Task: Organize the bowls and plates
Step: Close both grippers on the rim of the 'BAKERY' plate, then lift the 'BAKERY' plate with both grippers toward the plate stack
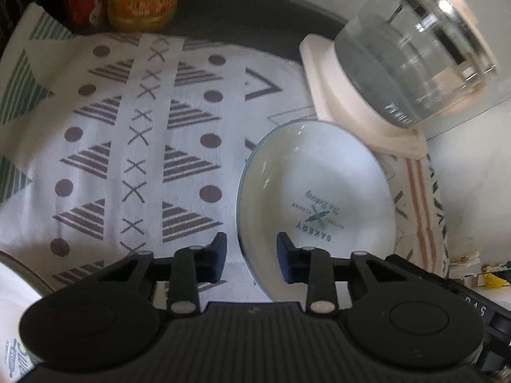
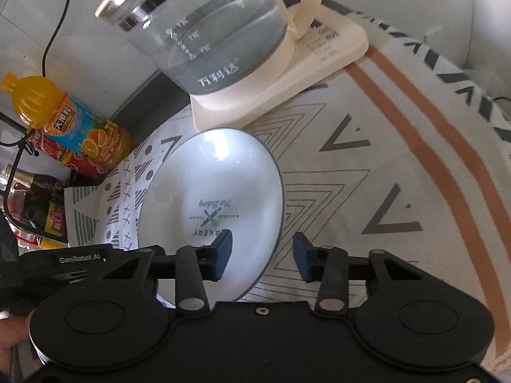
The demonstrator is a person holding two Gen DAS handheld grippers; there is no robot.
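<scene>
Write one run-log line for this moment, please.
left claw: open, straddling bakery plate left rim | right claw: open, straddling its right rim | plate: on patterned cloth, before glass kettle

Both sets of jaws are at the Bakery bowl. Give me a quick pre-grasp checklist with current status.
1. Left gripper open, straddling the bowl rim: ok.
2. Right gripper open, straddling the opposite rim: ok.
3. Pads touching the rim: cannot tell.
4. Bowl empty: ok.
5. Bowl clear of the kettle base: not ok, its far rim lies very close.
6. Bowl flat on the cloth: cannot tell.
</scene>
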